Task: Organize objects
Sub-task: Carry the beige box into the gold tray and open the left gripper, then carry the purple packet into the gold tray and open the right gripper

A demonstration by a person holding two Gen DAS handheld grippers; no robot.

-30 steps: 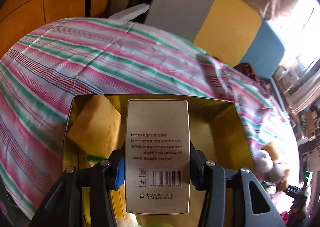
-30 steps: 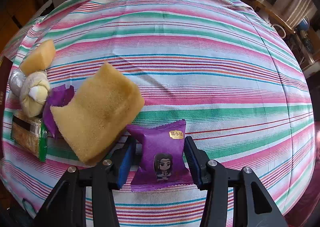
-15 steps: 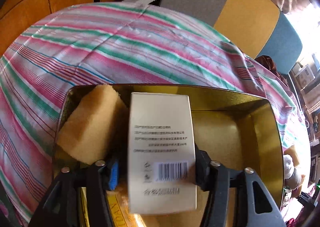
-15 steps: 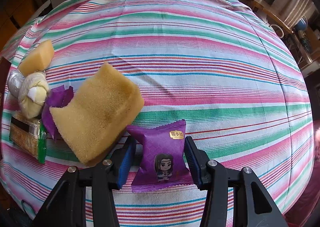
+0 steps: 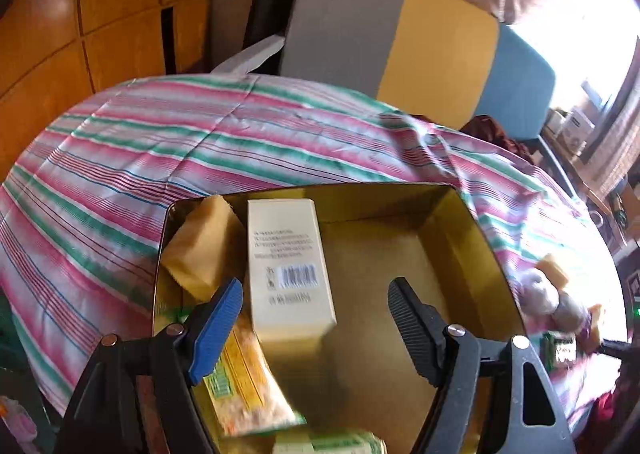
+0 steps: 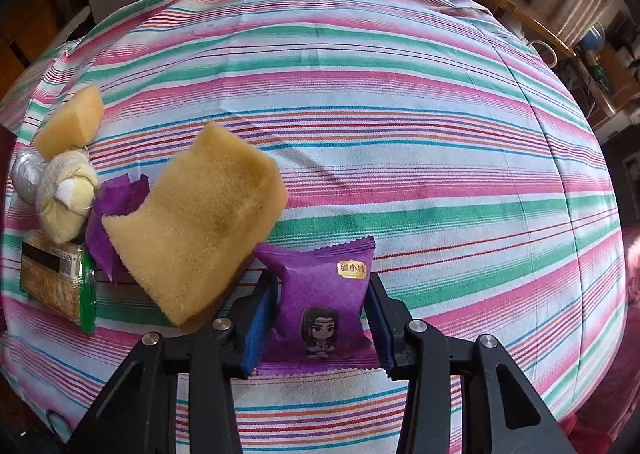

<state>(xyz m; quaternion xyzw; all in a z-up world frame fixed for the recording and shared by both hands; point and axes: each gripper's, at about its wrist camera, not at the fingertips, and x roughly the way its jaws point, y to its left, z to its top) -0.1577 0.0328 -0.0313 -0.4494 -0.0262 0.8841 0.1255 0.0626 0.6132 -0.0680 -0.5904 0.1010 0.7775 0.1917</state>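
L gripper (image 5: 316,318) is spread wide, its jaws having just been opening, nothing pinched. The cream carton (image 5: 288,266) it let go of sits in the gold box (image 5: 472,238), left of centre, leaning against a yellow sponge (image 5: 200,246) at the far-left corner, near end atop a snack pack (image 5: 244,382). Risk: the carton isn't flat, so it may slide or tip as the L pulls out, esp. if the blue pad (image 5: 216,330) just beside it clips its edge.

R gripper (image 6: 320,314) has just been closing and pinches the purple sachet (image 6: 320,302) on the striped cloth (image 6: 400,133). Risk: the big sponge (image 6: 200,230) touches the sachet's far-left corner, so a lift could drag it. The pads hold only a slick, puffy wrapper, which may slip or crush.
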